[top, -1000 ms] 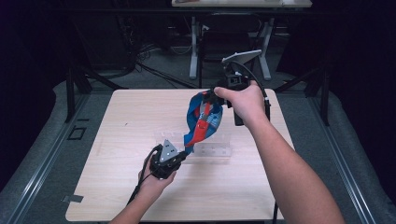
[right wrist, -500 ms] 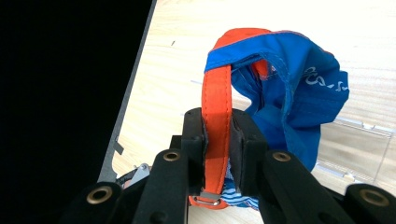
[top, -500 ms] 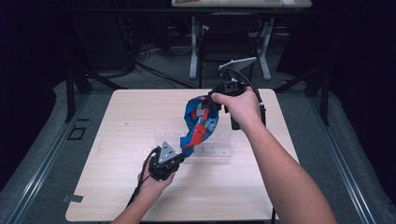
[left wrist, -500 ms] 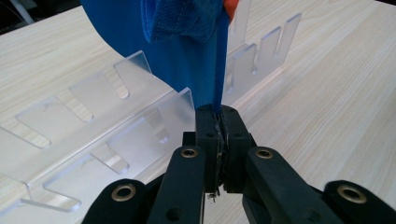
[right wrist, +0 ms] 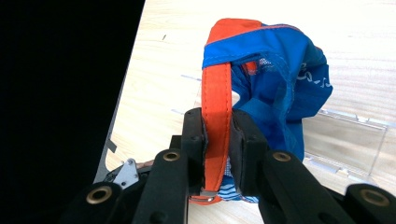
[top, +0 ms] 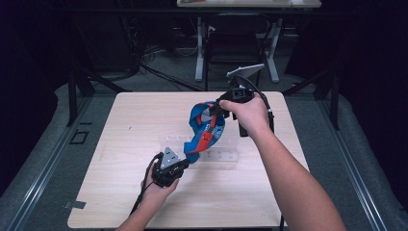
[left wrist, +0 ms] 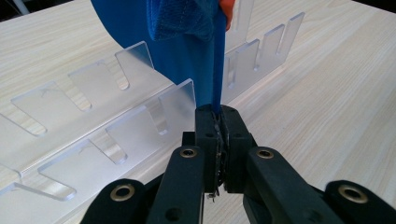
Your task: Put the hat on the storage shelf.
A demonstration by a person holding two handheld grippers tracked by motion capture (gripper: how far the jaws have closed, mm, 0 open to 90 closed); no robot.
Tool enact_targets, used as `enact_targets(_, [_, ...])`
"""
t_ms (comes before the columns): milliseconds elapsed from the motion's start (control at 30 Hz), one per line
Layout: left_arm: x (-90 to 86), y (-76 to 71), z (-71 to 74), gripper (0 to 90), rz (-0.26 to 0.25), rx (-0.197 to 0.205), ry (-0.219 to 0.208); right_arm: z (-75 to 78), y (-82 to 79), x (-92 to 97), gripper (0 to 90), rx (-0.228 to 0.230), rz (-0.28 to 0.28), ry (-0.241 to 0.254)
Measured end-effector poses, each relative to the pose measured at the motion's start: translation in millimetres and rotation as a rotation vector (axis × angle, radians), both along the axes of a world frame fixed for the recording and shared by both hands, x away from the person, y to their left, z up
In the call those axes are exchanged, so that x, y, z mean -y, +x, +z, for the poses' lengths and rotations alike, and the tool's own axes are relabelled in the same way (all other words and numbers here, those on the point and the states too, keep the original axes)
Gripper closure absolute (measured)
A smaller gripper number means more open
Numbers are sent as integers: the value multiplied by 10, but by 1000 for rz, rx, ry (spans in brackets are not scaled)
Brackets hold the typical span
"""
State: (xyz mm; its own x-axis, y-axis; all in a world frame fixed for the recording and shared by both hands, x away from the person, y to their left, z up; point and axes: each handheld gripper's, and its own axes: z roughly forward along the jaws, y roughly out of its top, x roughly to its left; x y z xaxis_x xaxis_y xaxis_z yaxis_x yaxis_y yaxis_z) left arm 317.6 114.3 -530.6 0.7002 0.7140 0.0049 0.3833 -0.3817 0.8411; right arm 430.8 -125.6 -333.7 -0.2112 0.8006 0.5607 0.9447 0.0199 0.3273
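Note:
A blue fabric garment with an orange band hangs stretched between both grippers above the table. My left gripper is low near the table's middle front, shut on the garment's blue lower edge. My right gripper is raised at the back right, shut on the orange band. A clear acrylic rack with slotted walls lies on the table under the garment; its slots sit just beyond my left gripper.
The light wooden table has bare surface to the left and front. Dark floor, table legs and cables lie beyond its far edge. A small tape mark sits off the table's front left corner.
My right gripper has lifted slightly and drawn back to the right with the orange band, pulling the garment tauter. The left gripper has stayed almost still.

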Motion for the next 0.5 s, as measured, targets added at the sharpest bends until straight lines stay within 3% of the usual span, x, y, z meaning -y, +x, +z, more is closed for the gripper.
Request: enact_targets(500, [-65,-21,25,854,1,-17,-15,-22,0,47,759,-8,-5,-10])
